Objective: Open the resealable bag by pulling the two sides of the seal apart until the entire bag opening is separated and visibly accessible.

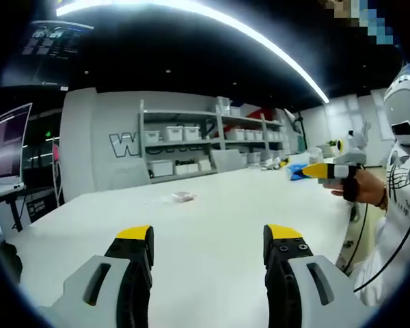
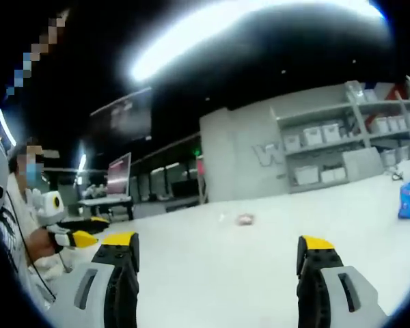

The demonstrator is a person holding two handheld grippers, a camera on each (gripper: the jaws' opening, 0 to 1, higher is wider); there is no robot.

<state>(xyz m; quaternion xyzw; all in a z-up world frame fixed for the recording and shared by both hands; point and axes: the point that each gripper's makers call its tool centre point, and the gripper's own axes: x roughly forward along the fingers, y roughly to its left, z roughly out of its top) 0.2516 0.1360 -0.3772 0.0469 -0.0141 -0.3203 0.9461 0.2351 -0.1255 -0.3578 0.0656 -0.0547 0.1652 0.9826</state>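
Left gripper view, left hand-held gripper [image 1: 208, 242] spread wide, empty, above white table [image 1: 212, 198], right hand-held gripper [image 2: 219, 253] likewise spread, holding nothing.

A long ceiling light strip [image 1: 212, 27] burns white overhead against a dark ceiling, blown out to glare in the right gripper view, and leaves the white table [image 1: 212, 225] evenly bright. Fisheye distortion bends the strip and the shelving [image 1: 191, 143]. The right gripper view is soft throughout, background blurred.
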